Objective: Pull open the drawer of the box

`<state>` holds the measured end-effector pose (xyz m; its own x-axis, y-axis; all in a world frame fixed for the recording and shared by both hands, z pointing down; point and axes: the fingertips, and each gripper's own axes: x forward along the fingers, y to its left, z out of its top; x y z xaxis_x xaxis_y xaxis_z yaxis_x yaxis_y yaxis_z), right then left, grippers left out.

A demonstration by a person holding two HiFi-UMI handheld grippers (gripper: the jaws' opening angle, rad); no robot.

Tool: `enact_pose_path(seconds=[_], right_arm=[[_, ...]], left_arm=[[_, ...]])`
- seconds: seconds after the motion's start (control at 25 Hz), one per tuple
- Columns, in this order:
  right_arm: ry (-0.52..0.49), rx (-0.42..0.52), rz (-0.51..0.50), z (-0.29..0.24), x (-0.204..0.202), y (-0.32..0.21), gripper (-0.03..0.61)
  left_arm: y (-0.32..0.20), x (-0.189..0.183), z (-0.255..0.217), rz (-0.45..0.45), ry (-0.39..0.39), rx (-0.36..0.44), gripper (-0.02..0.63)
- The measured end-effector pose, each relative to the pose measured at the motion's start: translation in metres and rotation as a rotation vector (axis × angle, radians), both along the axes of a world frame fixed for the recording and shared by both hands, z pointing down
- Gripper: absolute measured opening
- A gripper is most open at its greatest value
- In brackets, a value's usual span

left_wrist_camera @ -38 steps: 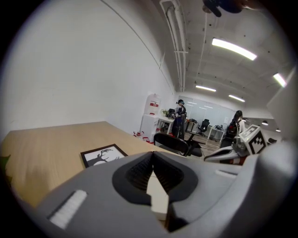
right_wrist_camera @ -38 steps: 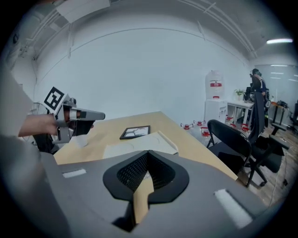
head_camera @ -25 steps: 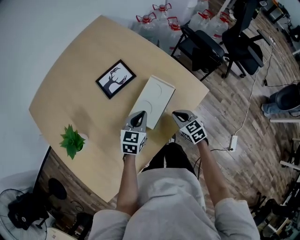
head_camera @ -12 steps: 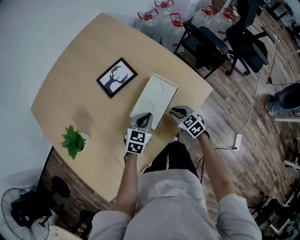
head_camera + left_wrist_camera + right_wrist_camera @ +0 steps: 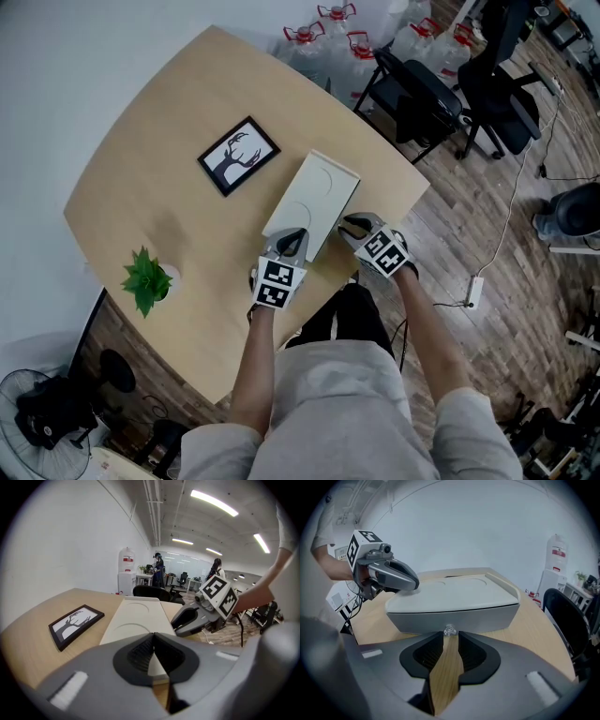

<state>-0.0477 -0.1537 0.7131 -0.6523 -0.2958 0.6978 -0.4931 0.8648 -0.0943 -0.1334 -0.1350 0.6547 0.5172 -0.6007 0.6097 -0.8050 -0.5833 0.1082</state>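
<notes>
The wooden table (image 5: 141,169) stands in an office with a plank floor, and there are black chairs (image 5: 417,94) and water bottles (image 5: 336,14) behind it. On the table I see a framed picture (image 5: 239,156), a small plant (image 5: 145,279) and, near my edge, the cream box (image 5: 314,192). Its long axis goes from me away to the far right.

My right gripper (image 5: 349,225) is the nearer one to the drawer. It points at the long side face of the box, and the small clear knob (image 5: 449,630) sits exactly at the tips. Its fingers (image 5: 476,656) have only a narrow gap between them, about as wide as the knob. I cannot tell if they already touch it. I think the pull must go straight back from this face, across the long axis, toward the table edge.

My left gripper (image 5: 289,242) has its fingers (image 5: 136,656) closed together, holding nothing. It is over the near end of the lid, probably to keep the box in place. Whether it really presses on the lid is not clear.

The head view hides the knob behind the right gripper, and I can make out no drawer seam on the face.
</notes>
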Motion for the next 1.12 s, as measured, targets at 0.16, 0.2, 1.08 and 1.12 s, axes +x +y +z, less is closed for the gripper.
enact_pose_path(seconds=[0.16, 0.2, 1.08, 1.12], right_arm=[[0.004, 0.006, -0.008, 0.0021, -0.0051, -0.0014, 0.078], [0.010, 0.010, -0.007, 0.0024, -0.0062, -0.0014, 0.078], [0.037, 0.020, 0.003, 0.0029, -0.0021, -0.0014, 0.072], [0.039, 0.021, 0.001, 0.0034, -0.0020, -0.0017, 0.072]], left_arm=[[0.0022, 0.0002, 0.0028, 0.020, -0.007, -0.023, 0.053], [0.0026, -0.0001, 0.0031, 0.019, -0.006, -0.023, 0.054], [0.0007, -0.0042, 0.0033, 0.002, -0.008, -0.013, 0.052], [0.0003, -0.0046, 0.0033, 0.001, -0.010, -0.013, 0.052]])
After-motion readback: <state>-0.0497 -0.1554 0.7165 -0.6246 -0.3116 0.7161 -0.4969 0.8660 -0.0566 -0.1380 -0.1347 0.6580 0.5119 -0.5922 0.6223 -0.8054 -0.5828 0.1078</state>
